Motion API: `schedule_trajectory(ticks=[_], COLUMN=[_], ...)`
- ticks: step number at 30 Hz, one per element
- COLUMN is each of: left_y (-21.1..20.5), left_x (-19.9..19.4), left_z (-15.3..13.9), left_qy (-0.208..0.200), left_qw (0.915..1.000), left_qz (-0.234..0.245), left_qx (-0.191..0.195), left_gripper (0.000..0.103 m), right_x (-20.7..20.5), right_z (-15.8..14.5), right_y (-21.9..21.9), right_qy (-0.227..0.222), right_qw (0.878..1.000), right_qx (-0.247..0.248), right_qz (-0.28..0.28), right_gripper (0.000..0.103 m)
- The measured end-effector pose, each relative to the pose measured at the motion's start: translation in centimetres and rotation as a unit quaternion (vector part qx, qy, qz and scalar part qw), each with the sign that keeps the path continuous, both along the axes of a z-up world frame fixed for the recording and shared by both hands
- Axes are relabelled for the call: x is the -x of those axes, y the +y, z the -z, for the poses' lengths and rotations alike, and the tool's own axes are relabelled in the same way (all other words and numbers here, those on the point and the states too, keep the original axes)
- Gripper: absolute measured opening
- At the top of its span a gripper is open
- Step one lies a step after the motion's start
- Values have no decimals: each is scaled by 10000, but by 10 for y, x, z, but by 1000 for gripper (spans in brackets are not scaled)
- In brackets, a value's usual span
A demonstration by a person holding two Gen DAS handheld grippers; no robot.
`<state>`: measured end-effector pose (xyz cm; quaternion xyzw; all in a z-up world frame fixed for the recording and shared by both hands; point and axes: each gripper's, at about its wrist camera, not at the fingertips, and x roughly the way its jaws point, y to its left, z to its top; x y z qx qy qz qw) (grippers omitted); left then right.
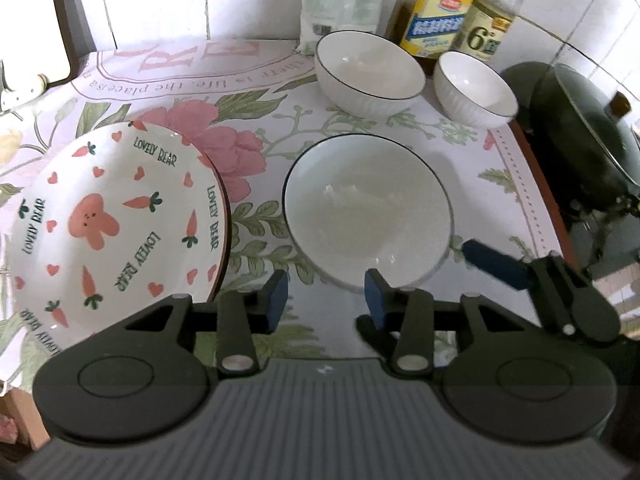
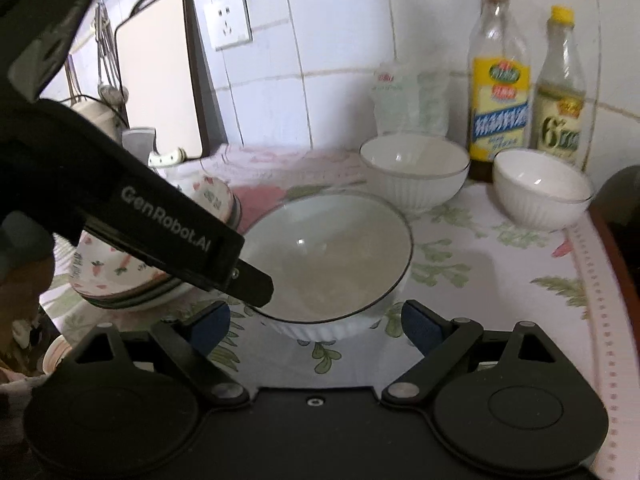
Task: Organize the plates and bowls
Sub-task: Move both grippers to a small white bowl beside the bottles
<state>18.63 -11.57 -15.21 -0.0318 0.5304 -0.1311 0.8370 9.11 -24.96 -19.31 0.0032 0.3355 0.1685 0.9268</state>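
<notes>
You face a white tiled wall [image 2: 340,40] with a socket [image 2: 228,20]; a floral cloth [image 1: 280,136] covers the tabletop.

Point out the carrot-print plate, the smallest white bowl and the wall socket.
carrot-print plate [image 1: 96,220]: left wrist view, on the pink bear.
smallest white bowl [image 1: 474,88]: left wrist view, on its inner wall.
wall socket [image 2: 229,20]: right wrist view, on its faceplate.

A: What colour is the plate [image 1: 108,216]?
B: White, with a pink bunny, orange carrots and hearts.
A: And the big bowl [image 1: 366,212]?
B: White with a dark rim. The tablecloth [image 1: 248,152] has pink flowers.
</notes>
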Motion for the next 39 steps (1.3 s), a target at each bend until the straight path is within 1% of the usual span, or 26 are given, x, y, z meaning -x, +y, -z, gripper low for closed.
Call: schedule_trajectory(ticks=[3,11,14,17,22,26,28,30,33,34,36,39], left_y=[-2,-4,-6,-8,-17,-27,-32,-39,-50,-53,-60,-70], left_x=[8,31,37,41,42,40,38,36,31,29,22,10], left_z=[-14,-49,-61,-71,-84,-95,-100,-105,-110,-110,-110,-107], left_qy=[51,-68,-125,-87,-112,-185,-259,-345,-523,-550,-619,-779], left_qw=[9999,9994,9989,9984,9981,9973,9967,9959,9939,9935,9929,9921], left_qz=[98,337,446,560,602,688,736,759,820,853,896,879], left_qx=[-32,-85,-106,-71,-43,-156,-237,-362,-516,-523,-485,-449], left_gripper=[42,47,49,49,50,54,58,65,67,68,74,77], right_x=[11,33,40,46,51,47,45,39,28,24,16,2], right_z=[-14,-46,-60,-73,-91,-105,-111,-118,-126,-128,-131,-134], right_y=[-6,-26,-36,-46,-59,-70,-74,-79,-86,-89,-95,-105], right_qy=[-16,-154,-170,-200,-270,-258,-243,-211,-80,-64,-72,-147], right_qw=[10000,9997,9997,9997,9993,9987,9986,9987,9986,9983,9979,9971], right_qx=[23,191,140,68,-92,-264,-302,-320,-444,-495,-530,-523], right_qz=[3,-7,68,146,256,341,349,333,282,294,354,530], right_gripper=[95,95,95,95,94,92,89,85,82,82,82,82])
